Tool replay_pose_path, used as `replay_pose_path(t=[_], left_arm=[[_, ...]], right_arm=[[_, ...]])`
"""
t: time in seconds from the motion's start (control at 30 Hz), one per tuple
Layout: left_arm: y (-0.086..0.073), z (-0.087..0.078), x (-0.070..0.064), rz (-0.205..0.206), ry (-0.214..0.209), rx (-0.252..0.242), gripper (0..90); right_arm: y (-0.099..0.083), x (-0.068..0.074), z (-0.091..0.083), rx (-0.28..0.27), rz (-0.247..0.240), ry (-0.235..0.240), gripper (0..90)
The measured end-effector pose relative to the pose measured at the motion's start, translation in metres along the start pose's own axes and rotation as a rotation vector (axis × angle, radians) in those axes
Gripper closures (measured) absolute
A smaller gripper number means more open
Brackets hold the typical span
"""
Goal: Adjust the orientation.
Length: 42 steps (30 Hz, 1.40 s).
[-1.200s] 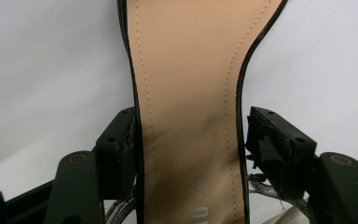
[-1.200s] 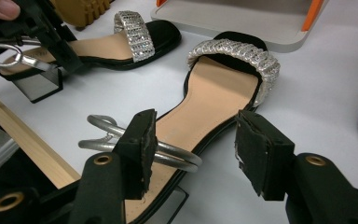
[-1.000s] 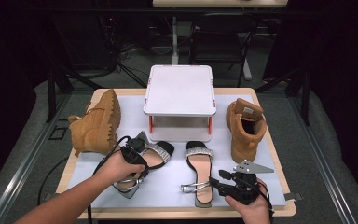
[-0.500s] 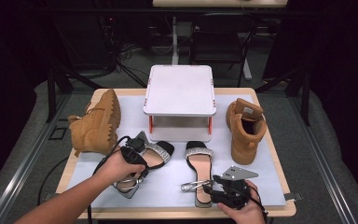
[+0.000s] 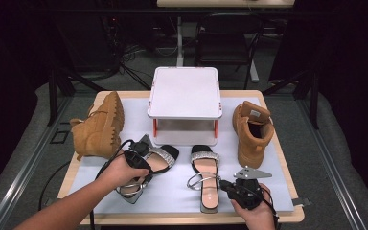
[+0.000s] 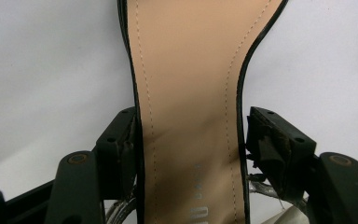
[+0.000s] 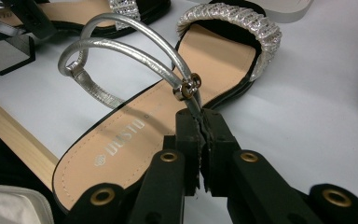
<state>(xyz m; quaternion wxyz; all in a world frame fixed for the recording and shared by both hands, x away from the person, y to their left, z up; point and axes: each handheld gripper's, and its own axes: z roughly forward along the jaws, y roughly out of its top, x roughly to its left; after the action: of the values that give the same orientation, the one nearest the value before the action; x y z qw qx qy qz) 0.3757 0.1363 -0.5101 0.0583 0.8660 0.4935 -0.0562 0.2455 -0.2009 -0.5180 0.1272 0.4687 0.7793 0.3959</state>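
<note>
Tan boots (image 5: pixel 97 128) flank sandals; right hand-held gripper (image 7: pixel 200 122) pinches silver strap (image 7: pixel 135 55), left straddles insole (image 6: pixel 189 102).

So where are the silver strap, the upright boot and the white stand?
silver strap (image 7: pixel 121 49), right gripper view, on its looped band.
upright boot (image 5: pixel 250 139), high view, on its side.
white stand (image 5: pixel 185 92), high view, on its top.

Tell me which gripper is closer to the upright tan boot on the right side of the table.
Right. The right gripper sits just in front of the upright tan boot, clamped on the near sandal's strap. The left gripper is across the table, straddling the other sandal.
</note>
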Motion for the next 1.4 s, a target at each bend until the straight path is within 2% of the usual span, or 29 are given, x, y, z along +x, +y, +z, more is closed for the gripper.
replay_pose_path(t=[0.17, 0.3, 0.67, 1.07, 1.17, 1.27, 1.4], left_arm=[[0.000, 0.000, 0.000, 0.000, -0.003, 0.000, 36.7], [0.000, -0.001, 0.001, -0.001, -0.004, 0.000, 36.8], [0.000, -0.002, 0.001, 0.004, -0.003, 0.000, 37.0], [0.000, -0.002, 0.000, 0.012, 0.000, 0.002, 36.9], [-0.001, -0.002, 0.000, 0.015, 0.002, 0.001, 36.9], [-0.001, -0.003, 0.000, 0.015, -0.004, -0.002, 36.9], [-0.003, -0.004, 0.000, 0.022, -0.001, -0.008, 36.5]], right_arm=[[0.000, -0.001, -0.001, 0.006, -0.009, -0.002, 87.3], [0.000, -0.005, -0.005, -0.001, -0.004, -0.026, 87.4], [0.001, -0.028, -0.010, -0.024, 0.052, -0.065, 87.5], [0.004, -0.045, -0.010, -0.014, 0.080, -0.070, 86.9], [0.003, -0.046, -0.012, -0.014, 0.085, -0.057, 80.0], [0.004, -0.047, -0.014, 0.016, 0.087, -0.035, 68.5], [0.006, -0.047, -0.018, 0.059, 0.079, -0.034, 60.8]])
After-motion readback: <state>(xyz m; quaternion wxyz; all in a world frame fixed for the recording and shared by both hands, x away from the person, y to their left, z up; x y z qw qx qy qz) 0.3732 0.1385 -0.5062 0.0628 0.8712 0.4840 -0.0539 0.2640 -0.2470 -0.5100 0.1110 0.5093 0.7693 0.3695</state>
